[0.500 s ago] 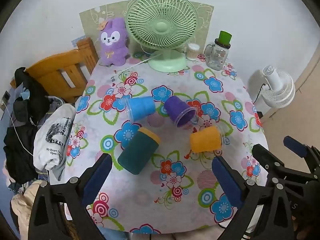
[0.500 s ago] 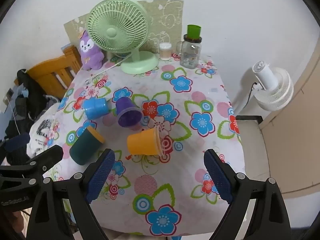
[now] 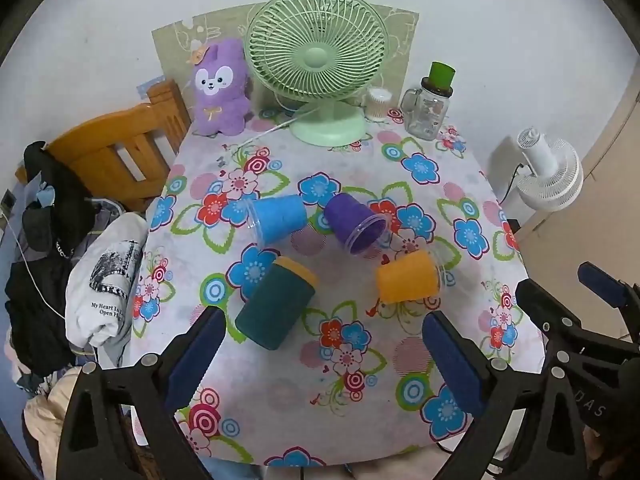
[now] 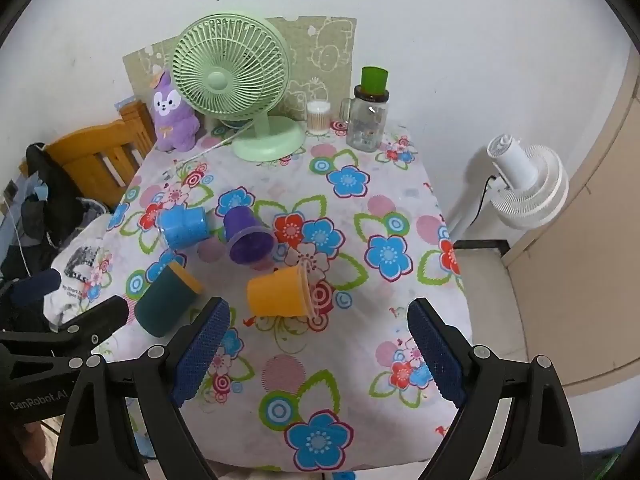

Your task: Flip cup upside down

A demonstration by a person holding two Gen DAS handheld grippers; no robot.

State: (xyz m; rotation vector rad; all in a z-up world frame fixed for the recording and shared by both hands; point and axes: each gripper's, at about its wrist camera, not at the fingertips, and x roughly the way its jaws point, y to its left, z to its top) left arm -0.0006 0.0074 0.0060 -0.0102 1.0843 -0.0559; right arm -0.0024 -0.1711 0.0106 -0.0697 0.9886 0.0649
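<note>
- Print on the white shirt [image 3: 105, 280] beside the table is partly readable only
- Label on the glass jar [image 4: 367, 119] is too small to read
- Wooden chair [image 3: 120, 152] is partly hidden behind dark clothes [image 3: 44, 240]

Floral-cloth table [image 3: 280, 392]: four cups [image 3: 406, 278] on sides; fan [image 3: 320, 76], plush [image 3: 220, 88], jar [image 3: 430, 112] at back.

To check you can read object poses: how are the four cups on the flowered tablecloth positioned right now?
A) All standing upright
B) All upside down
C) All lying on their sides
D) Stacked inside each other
C: the blue cup, purple cup, orange cup and teal cup each lie tipped over, apart from one another, on the tablecloth.
</note>
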